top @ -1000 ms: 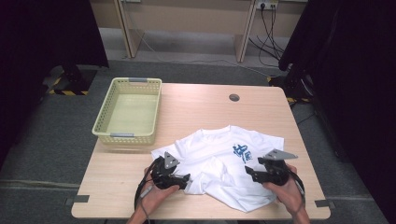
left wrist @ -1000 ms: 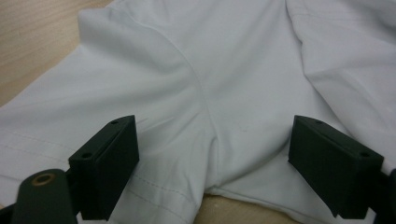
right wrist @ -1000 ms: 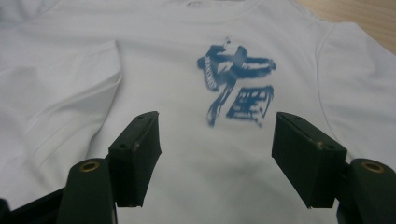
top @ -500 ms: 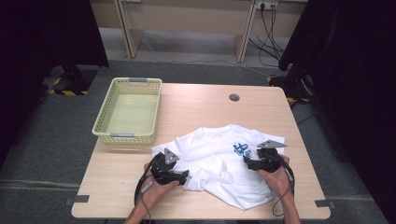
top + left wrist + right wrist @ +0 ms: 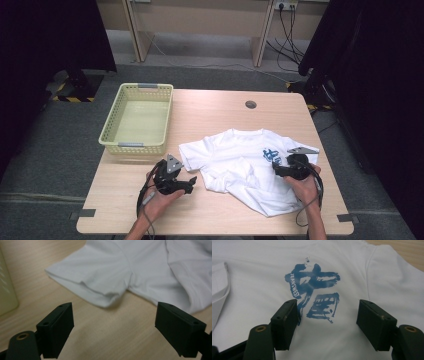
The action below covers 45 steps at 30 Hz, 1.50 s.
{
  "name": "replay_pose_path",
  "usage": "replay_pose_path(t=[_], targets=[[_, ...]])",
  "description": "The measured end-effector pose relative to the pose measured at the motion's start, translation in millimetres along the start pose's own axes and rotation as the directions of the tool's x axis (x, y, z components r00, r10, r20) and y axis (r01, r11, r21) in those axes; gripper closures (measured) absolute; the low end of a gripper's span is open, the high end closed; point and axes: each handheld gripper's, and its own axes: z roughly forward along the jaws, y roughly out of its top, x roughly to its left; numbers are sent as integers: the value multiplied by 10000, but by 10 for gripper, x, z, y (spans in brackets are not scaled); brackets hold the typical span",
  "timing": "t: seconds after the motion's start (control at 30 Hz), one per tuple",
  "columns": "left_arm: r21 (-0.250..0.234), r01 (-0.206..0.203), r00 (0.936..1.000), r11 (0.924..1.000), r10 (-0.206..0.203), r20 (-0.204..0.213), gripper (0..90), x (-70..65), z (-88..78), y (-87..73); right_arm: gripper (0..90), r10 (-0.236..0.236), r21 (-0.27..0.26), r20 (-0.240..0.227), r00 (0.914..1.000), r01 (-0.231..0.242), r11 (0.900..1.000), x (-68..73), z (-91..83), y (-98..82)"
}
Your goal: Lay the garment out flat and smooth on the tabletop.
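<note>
On the near half of the wooden table (image 5: 220, 107): one white T-shirt (image 5: 240, 165), spread loosely and rumpled along its near edge, blue print (image 5: 271, 155) facing up toward its right side; its left sleeve (image 5: 100, 287) lies flat on bare wood.

Beside it, at the table's far left: one yellow basket (image 5: 114, 131), nothing in it, well apart from the shirt.

Your right gripper (image 5: 278, 171): since a second ago it has come inward from the shirt's right edge and now hangs over the printed chest; jaws stand apart with the print (image 5: 312, 290) between and beyond them, pads not pressing cloth; nothing held.

Your left gripper (image 5: 191, 182): it has hardly shifted in that second; jaws stand wide on bare table just short of the left sleeve and the near hem; nothing held.

Reading of the change: your right hand has given up the outer edge and gone for the middle of the shirt, while your left waits at the sleeve side; this looks like lining up two pinch points before a first fold or a lift, with no grasp made yet on either side; the shirt stays untouched and unfolded.
</note>
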Motion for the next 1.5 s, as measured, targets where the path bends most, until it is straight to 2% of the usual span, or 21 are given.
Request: replay_pose_path(t=[0.17,0.3,0.43,0.5,0.63,0.73,0.8,0.87,0.9,0.93,1.0,1.1,1.17,1.2,1.3,1.33,1.37,1.4,1.43,1.47,1.5], targets=[[350,-10,9999,9994,14,-101,148,77,-82,-203,340,-110,211,274,9996,105,9997,-39,-60,1],[389,-37,9998,9992,45,-211,129,131,-149,-319,365,-583,-458,-847,9947,545,9975,133,-148,80],[299,-82,9998,9995,88,-187,125,112,-198,-375,404,-1343,-653,-1936,9719,1238,9902,424,-154,176],[318,-160,9998,9994,163,-102,122,103,-211,-386,419,-1536,-618,-2240,9624,1432,9878,551,-99,215],[315,-170,9998,9994,173,-93,122,103,-212,-387,458,-1491,-342,-2396,9594,1451,9888,669,51,266],[311,-164,9998,9994,167,-100,122,103,-211,-387,559,-1776,50,-2485,9522,1846,9828,762,163,259],[315,-165,9998,9994,168,-101,122,103,-211,-387,723,-2090,-118,-2398,9480,2125,9771,799,185,244],[311,-166,9998,9994,169,-99,122,104,-211,-387,840,-2357,-233,-2540,9381,2376,9711,812,150,242],[310,-161,9998,9994,164,-100,122,103,-211,-387,881,-2679,-454,-2692,9251,2657,9630,838,87,236],[311,-162,9998,9994,165,-100,122,103,-211,-387,881,-2679,-454,-2692,9251,2657,9630,838,87,236],[311,-164,9998,9994,167,-100,122,103,-211,-387,888,-3174,-863,-2800,9060,3055,9483,904,-64,230],[309,-162,9998,9994,166,-104,122,103,-211,-387,888,-3473,-1292,-2755,8964,3235,9374,966,-259,214],[308,-161,9998,9994,164,-102,123,103,-211,-387,887,-3690,-1620,-2903,8829,3347,9283,1031,-394,183],[310,-162,9998,9994,166,-103,123,103,-211,-387,887,-3690,-1620,-2903,8829,3347,9283,1031,-394,183],[314,-132,9998,9994,136,-135,122,105,-212,-387,888,-4017,-1974,-3133,8605,3547,9139,1140,-583,107],[309,-117,9998,9995,121,-149,123,106,-212,-387,888,-4256,-2209,-3316,8420,3692,9027,1215,-702,47],[314,-124,9998,9994,129,-147,123,106,-212,-387,888,-4355,-2302,-3421,8327,3750,8980,1257,-756,14],[314,-124,9998,9994,129,-147,123,106,-212,-387,888,-4355,-2302,-3421,8327,3750,8980,1257,-756,14],[307,-115,9998,9995,120,-150,123,106,-212,-388,888,-4567,-2434,-3562,8152,3909,8877,1334,-844,-65],[307,-115,9998,9995,120,-150,123,106,-212,-388,888,-4567,-2434,-3562,8152,3909,8877,1334,-844,-65],[304,-105,9998,9995,109,-159,123,106,-212,-388,887,-4668,-2507,-3838,7967,3966,8831,1405,-913,-161]])
